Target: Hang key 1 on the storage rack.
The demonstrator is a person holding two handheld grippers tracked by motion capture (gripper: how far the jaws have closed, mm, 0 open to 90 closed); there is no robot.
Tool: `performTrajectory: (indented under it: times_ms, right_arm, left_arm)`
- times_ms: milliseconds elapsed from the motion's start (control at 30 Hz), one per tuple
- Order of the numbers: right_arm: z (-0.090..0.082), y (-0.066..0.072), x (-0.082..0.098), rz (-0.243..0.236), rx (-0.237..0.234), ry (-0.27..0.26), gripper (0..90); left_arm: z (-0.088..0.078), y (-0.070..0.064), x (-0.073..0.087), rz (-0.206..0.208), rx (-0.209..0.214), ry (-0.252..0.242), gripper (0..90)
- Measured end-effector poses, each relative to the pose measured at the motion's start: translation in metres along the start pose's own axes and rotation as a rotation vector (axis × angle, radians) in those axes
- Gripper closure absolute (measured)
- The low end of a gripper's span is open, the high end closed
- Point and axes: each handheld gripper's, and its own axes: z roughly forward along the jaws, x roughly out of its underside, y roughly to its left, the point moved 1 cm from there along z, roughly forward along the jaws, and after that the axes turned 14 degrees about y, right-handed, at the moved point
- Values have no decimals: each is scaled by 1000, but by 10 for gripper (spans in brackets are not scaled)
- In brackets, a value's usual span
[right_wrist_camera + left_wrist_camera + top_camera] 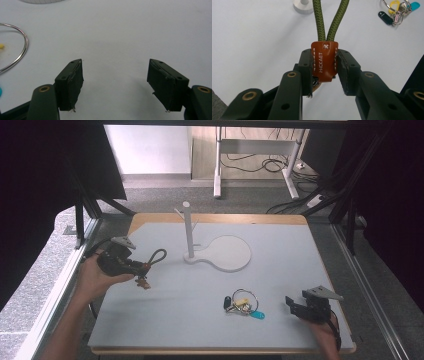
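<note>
So there's a big pale grey table (280, 285) with a white stand (220, 254) sitting toward the back middle: flat round base, thin upright post with little pegs.

Person's left gripper (142, 268) is up off the table on the left side, and its jaws are clamped onto the brown leather tab (324, 61) of a keychain. You can see the pads pressing it from both sides in the left gripper view. The green rope loop (330, 18) sticks out past the jaws toward the stand, and something small dangles under the tab.

Right gripper (290, 304) is low at the front right corner, jaws spread wide with nothing between them.

Just beside it, to its left, a bunch of keys (242, 304) lies flat on the table: metal ring, black, yellow and blue tags.
</note>
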Motion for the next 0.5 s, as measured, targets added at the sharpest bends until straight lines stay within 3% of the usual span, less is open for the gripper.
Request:
performTrajectory:
  times_ms: [133, 500]
  right_arm:
    - [0, -1, 0, 3, 1, -1, 288]
    - [1, 0, 0, 0, 2, 3, 288]
  left_arm:
    - [-4, 6, -3, -21, 4, -22, 672]
    - [-2, 20, -20, -36, 8, -7, 672]
